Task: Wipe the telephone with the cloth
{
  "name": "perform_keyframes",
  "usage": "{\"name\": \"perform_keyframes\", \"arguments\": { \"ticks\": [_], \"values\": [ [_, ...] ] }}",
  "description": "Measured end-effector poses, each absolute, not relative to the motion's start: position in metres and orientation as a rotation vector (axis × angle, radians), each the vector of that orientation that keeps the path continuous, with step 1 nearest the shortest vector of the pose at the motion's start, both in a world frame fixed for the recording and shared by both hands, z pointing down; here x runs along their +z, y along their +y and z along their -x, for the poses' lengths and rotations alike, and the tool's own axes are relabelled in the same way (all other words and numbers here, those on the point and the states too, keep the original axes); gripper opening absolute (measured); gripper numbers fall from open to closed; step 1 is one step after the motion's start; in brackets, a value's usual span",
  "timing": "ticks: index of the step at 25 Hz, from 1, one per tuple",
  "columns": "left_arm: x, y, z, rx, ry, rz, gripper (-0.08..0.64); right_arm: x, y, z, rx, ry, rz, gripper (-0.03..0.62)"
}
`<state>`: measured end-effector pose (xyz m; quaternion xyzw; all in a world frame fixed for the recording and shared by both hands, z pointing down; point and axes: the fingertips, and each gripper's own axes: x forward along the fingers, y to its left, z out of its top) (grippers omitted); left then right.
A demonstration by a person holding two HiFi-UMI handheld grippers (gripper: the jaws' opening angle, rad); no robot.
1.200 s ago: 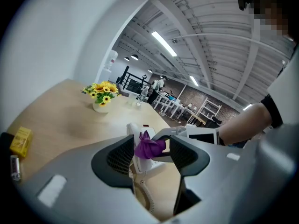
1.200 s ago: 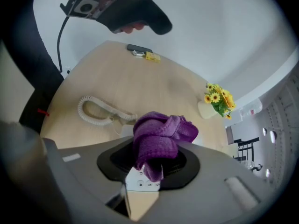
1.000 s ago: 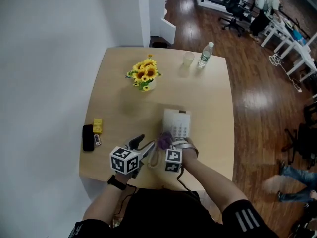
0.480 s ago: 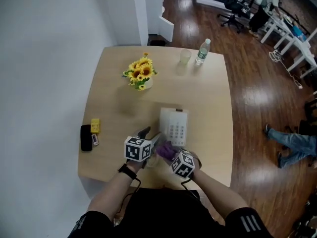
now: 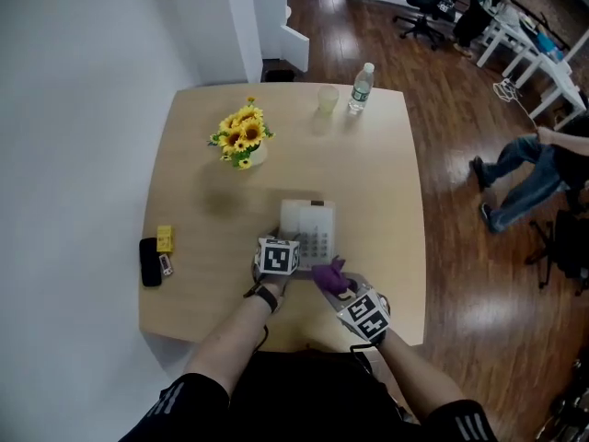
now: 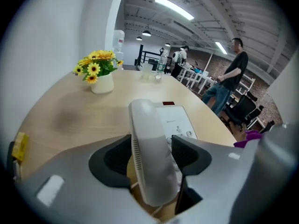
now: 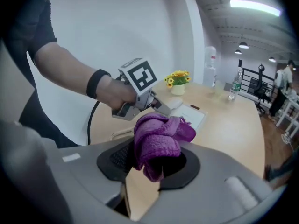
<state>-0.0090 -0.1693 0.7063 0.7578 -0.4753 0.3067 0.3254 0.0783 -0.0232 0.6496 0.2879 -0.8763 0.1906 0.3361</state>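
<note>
desk (image 5: pixel 368 182): light wood, rounded corners. The task's things sit near the front edge, about the middle. Flowers (image 5: pixel 241 138), a bottle (image 5: pixel 360 87) and a cup (image 5: pixel 328 98) are far off at the back.

telephone (image 5: pixel 317 228): white, keypad up, lying flat just in from the front edge. Same spot on the desk as a second ago.

left gripper (image 6: pixel 150 155): a second ago it hung left of the telephone with nothing between its jaws. Now it has come in over the telephone's left side, and its two black pads press on either side of the handset.

right gripper (image 7: pixel 149 160): jaws pinching the cloth. It has drawn back toward the front edge and sits off the telephone's near right corner, not on it.

handset (image 6: pixel 145 125): white, runs along the telephone's left side with its near end clamped between the left pads (lifted off the cradle or not, can't tell).

cloth (image 7: pixel 156 139): purple, bunched, sticking out of the right jaws. It is held in the air, clear of the keypad.

meaning: wiping looks paused. My read is that the handset is being taken hold of, either to steady the telephone or to lift it so the cloth can reach underneath. The wipe itself looks far from done.
</note>
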Motion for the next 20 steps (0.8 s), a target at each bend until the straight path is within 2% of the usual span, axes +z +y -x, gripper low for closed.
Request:
{"name": "perform_keyframes", "arguments": {
  "ticks": [6, 15, 20],
  "values": [
    [0.720, -0.176, 0.004, 0.859, -1.336, -1.962, 0.252, 0.636, -0.029, -0.103, 0.500, -2.304, -0.848, 0.140],
    [0.715, -0.174, 0.007, 0.686, -1.303, -1.930, 0.215, 0.610, -0.038, -0.112, 0.526, -2.358, -0.929, 0.140],
    [0.673, -0.162, 0.009, 0.547, -1.210, -2.029, 0.207, 0.592, -0.046, -0.113, 0.549, -2.398, -0.988, 0.140]
  ]
}}
